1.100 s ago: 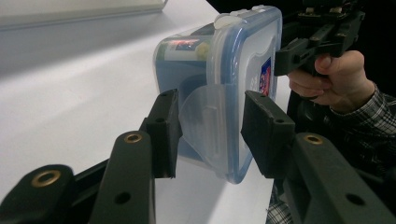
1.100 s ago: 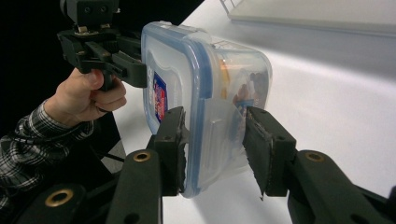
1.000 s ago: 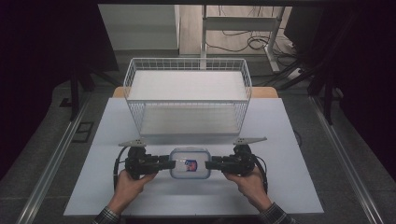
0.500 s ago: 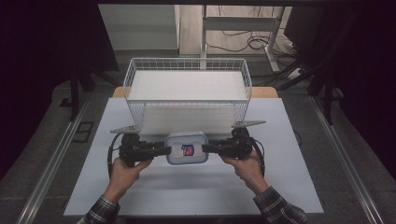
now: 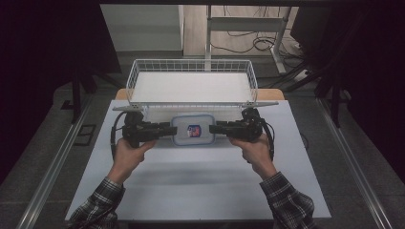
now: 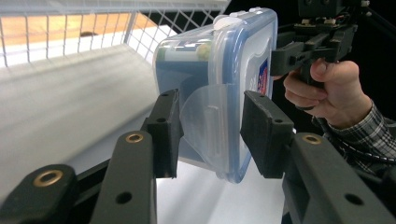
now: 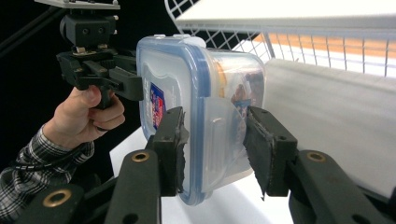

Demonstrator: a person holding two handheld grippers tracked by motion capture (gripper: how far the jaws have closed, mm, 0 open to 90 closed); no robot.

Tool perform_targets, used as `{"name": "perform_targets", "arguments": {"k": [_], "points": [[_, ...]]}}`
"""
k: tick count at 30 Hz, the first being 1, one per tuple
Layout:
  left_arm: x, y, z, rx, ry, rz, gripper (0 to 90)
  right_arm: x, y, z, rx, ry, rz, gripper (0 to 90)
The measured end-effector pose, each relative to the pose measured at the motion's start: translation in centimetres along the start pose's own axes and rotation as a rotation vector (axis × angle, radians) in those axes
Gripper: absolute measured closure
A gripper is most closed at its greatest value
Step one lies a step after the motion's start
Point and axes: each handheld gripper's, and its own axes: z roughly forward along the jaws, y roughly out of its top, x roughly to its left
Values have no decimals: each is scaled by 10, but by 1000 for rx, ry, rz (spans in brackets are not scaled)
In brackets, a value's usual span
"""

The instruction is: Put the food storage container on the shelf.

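High view: the box point(image 5: 193, 130) hangs level above the surface point(image 5: 200, 181), just before the basket point(image 5: 191, 76), lid upward, long axis left-right; left claw point(image 5: 170, 129) and right claw point(image 5: 212, 128) each clamp one end.

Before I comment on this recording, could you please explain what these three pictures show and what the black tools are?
A person at a white table holds a hand-operated two-jaw gripper in each hand. The high view looks down from above: left gripper, right gripper. The other two pictures come from cameras riding on each gripper, looking along its black jaws. Between them the grippers hold one clear plastic food container with a blue-rimmed lid, each clamped on a latch flap at one end and lifting it off the table. Behind it stands a white wire basket.
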Motion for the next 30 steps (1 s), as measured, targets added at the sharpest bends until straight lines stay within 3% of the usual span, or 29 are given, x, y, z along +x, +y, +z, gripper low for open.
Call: {"name": "perform_targets", "arguments": {"k": [7, 17, 21, 30], "points": [[6, 25, -4, -13, 4, 3, 581, -2, 23, 2, -20, -2, -5, 580], [20, 74, -5, -14, 18, 31, 574, -7, 63, 5, -44, -21, -16, 580], [28, 85, 0, -24, 24, 36, 570, -14, 75, 6, -51, -37, -21, 579], [45, 98, 10, -49, 33, 6, 567, -34, 93, 11, -69, -47, 33, 575]]}}
